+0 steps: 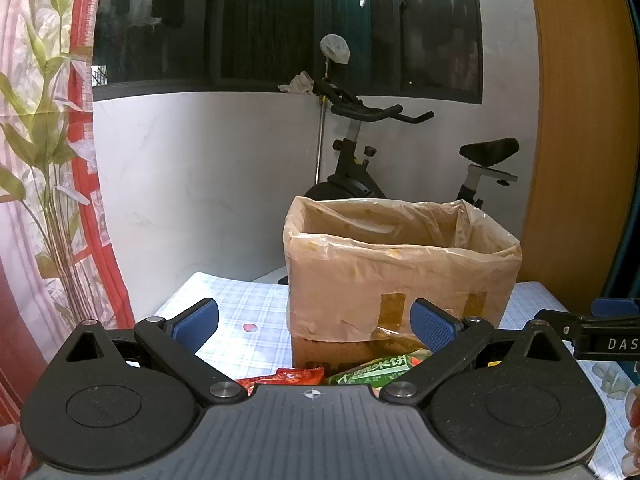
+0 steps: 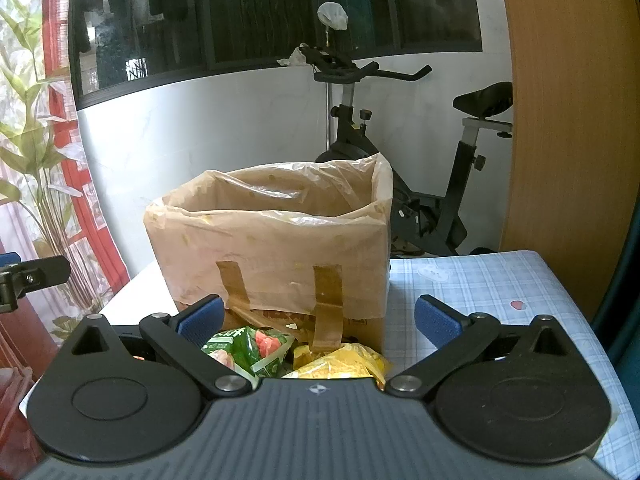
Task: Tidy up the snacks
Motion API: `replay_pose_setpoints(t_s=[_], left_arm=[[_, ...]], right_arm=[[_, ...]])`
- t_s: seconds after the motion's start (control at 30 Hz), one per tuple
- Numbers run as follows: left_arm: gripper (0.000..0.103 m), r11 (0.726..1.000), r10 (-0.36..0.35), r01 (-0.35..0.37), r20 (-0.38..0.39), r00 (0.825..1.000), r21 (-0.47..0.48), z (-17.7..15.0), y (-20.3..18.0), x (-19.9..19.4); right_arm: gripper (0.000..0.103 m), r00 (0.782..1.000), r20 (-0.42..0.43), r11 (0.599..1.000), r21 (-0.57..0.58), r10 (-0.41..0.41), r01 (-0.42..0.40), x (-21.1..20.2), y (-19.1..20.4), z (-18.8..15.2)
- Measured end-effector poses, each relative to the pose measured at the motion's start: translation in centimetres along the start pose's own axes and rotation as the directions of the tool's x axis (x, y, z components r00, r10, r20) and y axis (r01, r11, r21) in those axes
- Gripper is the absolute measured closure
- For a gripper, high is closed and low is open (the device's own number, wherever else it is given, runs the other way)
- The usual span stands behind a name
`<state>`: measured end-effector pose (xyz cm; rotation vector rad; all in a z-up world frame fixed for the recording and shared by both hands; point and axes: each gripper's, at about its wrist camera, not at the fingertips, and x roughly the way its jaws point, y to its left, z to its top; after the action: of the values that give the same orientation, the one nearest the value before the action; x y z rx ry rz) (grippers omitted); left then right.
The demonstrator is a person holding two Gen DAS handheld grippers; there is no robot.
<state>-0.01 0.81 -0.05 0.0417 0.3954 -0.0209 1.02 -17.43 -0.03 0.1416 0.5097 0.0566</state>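
Observation:
A cardboard box lined with a clear plastic bag (image 1: 400, 276) stands on the checked table; it also shows in the right wrist view (image 2: 272, 248). In front of it lie a green snack packet (image 1: 372, 372) and a red snack packet (image 1: 288, 378). The right wrist view shows the green packet (image 2: 248, 348) beside a yellow packet (image 2: 340, 364). My left gripper (image 1: 316, 326) is open and empty, above the packets. My right gripper (image 2: 318, 320) is open and empty, just short of the box. The packets are partly hidden by the gripper bodies.
The table (image 2: 500, 288) has a blue checked cloth; its right edge is near a wooden panel (image 2: 560, 120). An exercise bike (image 2: 400, 140) stands behind the table. A red-framed curtain with a bamboo print (image 1: 48, 160) hangs at the left.

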Motion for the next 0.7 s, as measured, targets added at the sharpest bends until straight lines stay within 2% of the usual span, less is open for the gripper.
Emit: replay_pose_setpoints(t_s=[0.7], left_arm=[[0.0,1.0,-0.005,0.005,-0.002,1.0,-0.001,-0.27,-0.16,0.07]], right_arm=[[0.0,1.0,-0.004,1.0,0.001,0.001,-0.001,0.06,-0.02,-0.21]])
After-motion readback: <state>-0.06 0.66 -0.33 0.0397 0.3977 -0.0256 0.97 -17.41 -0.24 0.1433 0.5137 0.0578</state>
